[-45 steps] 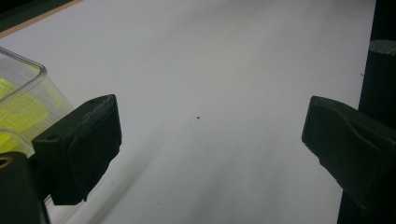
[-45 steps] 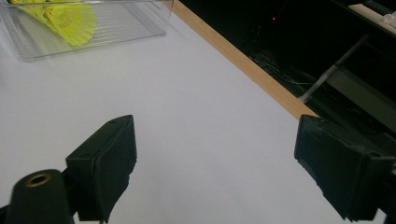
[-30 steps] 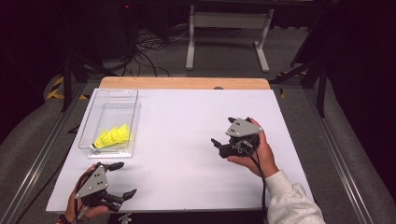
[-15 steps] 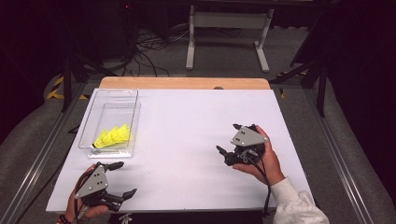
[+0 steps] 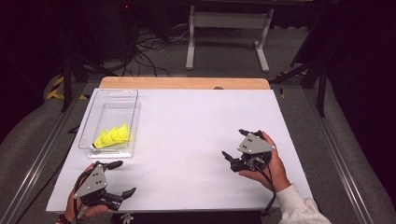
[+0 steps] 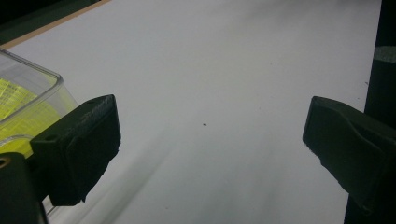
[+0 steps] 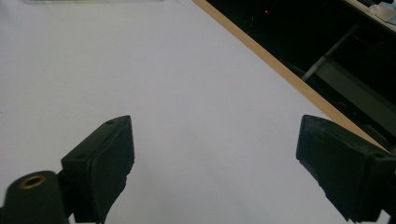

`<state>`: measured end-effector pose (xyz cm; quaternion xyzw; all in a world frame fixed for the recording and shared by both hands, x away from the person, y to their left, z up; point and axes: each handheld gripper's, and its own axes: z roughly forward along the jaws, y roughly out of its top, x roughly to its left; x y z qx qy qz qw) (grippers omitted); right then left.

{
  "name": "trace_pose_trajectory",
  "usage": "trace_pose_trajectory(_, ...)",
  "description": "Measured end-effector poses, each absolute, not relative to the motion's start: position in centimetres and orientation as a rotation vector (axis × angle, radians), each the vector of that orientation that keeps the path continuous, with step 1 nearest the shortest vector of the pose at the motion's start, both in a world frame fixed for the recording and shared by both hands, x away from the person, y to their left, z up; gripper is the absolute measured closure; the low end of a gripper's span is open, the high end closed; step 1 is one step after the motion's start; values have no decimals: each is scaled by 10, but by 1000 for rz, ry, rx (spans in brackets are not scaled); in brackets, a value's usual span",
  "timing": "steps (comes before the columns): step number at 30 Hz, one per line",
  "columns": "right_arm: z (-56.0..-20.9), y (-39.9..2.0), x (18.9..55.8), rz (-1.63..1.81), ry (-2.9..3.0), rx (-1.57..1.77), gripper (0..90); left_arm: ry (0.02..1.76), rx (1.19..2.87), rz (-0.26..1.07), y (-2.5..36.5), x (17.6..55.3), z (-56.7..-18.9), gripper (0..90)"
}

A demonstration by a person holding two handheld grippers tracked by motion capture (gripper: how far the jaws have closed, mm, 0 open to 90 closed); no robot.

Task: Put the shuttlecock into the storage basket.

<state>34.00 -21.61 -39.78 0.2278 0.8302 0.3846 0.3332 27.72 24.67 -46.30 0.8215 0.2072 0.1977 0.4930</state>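
The left gripper (image 5: 122, 178) is held wide open and empty at the near left corner of the white table (image 5: 196, 126), just near of the clear plastic bin (image 5: 112, 99). The right gripper (image 5: 235, 145) is likewise spread open with nothing between its jaws, low over the table's right side. Yellow shuttlecocks (image 5: 113, 136) are seen lying inside the bin's near end, well apart from the right gripper.

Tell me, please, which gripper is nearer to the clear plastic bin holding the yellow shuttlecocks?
The left gripper, open, sits just below the clear plastic bin's near end. The right gripper, also open, is far across the white table to its right.
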Motion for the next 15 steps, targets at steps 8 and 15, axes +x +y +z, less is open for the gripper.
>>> trace_pose_trajectory(8, -408, -226, 333, 1015, 2171, 606, 123, 499, 1984, 486, 246, 277, -462, 51)
trace_pose_trajectory(15, -418, -235, 327, 1010, 2170, 634, 118, 500, 1979, 493, 246, 278, -461, 50)
